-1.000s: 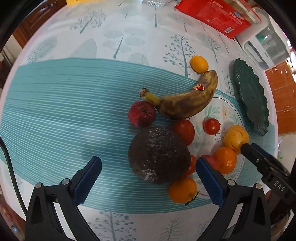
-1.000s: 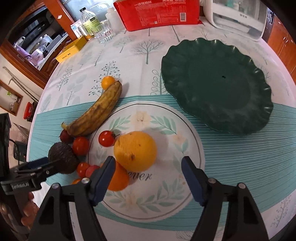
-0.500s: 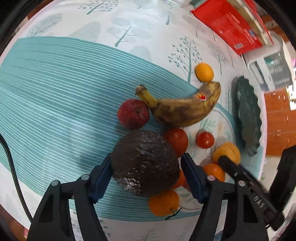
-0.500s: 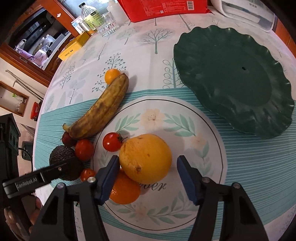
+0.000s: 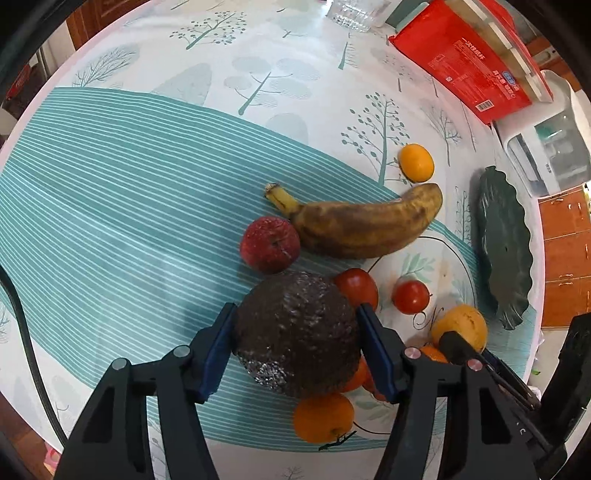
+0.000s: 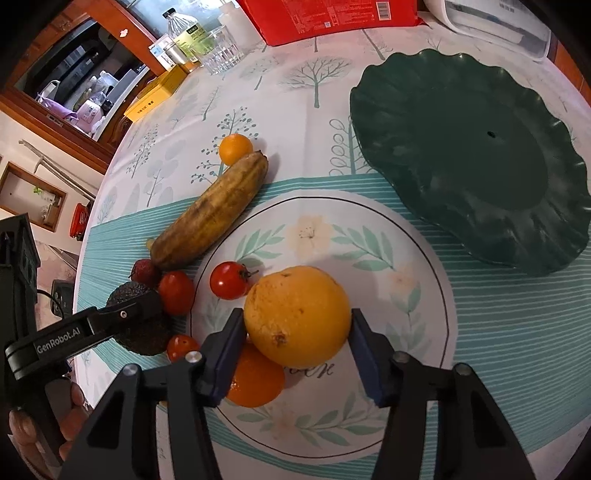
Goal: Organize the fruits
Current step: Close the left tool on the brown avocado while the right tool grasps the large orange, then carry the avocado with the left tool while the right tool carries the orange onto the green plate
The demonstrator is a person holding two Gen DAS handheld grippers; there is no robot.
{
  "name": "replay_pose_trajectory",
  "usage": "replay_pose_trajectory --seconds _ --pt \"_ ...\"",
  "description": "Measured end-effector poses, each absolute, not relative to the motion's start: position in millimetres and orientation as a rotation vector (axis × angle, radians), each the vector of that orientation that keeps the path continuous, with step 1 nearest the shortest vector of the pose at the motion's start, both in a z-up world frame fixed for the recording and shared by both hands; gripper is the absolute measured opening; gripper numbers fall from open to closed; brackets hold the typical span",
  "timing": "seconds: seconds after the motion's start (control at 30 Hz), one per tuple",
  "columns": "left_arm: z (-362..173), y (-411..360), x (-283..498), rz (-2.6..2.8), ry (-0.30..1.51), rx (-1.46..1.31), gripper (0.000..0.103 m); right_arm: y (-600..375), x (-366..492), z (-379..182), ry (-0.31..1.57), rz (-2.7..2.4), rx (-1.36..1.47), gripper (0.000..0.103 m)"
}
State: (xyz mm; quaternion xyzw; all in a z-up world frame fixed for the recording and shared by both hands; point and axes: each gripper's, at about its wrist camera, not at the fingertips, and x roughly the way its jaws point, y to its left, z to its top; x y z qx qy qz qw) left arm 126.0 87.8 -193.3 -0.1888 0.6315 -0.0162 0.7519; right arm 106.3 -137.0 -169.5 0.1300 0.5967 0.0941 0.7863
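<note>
My left gripper (image 5: 295, 345) is shut on the dark avocado (image 5: 297, 334), both blue pads against its sides. My right gripper (image 6: 297, 345) is shut on the large yellow-orange citrus (image 6: 297, 314). Both fruits sit among a cluster: a brown-spotted banana (image 5: 364, 227), a small red apple-like fruit (image 5: 269, 243), cherry tomatoes (image 5: 410, 297), small oranges (image 5: 323, 417) and a small yellow tomato (image 5: 417, 162). The empty dark green wavy plate (image 6: 476, 158) lies to the right. The left gripper's finger (image 6: 122, 319) shows across the avocado in the right wrist view.
A red package (image 6: 328, 14), a drinking glass (image 6: 223, 51), bottles, a yellow box (image 6: 155, 99) and a white appliance (image 5: 546, 140) stand along the table's far side. The tablecloth has a printed plate pattern (image 6: 406, 236) under the fruit. The table edge curves at the left.
Both grippers moved forward and closed: the left onto the avocado, the right onto the large citrus. The fruits have stayed in place.
</note>
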Motion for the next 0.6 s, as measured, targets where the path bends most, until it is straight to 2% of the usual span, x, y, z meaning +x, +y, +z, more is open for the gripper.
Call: replay_pose_trajectory --seconds 0.27,0.6 --pt "-180 87 113 -0.045 1.346 -0.394 0.062 -143 99 -158 1.254 0.222 0.272 0.055" --pt "-119 42 110 -0.158 1.243 -0.297 0.062 -173 90 -123 1.159 0.219 0.29 0.055"
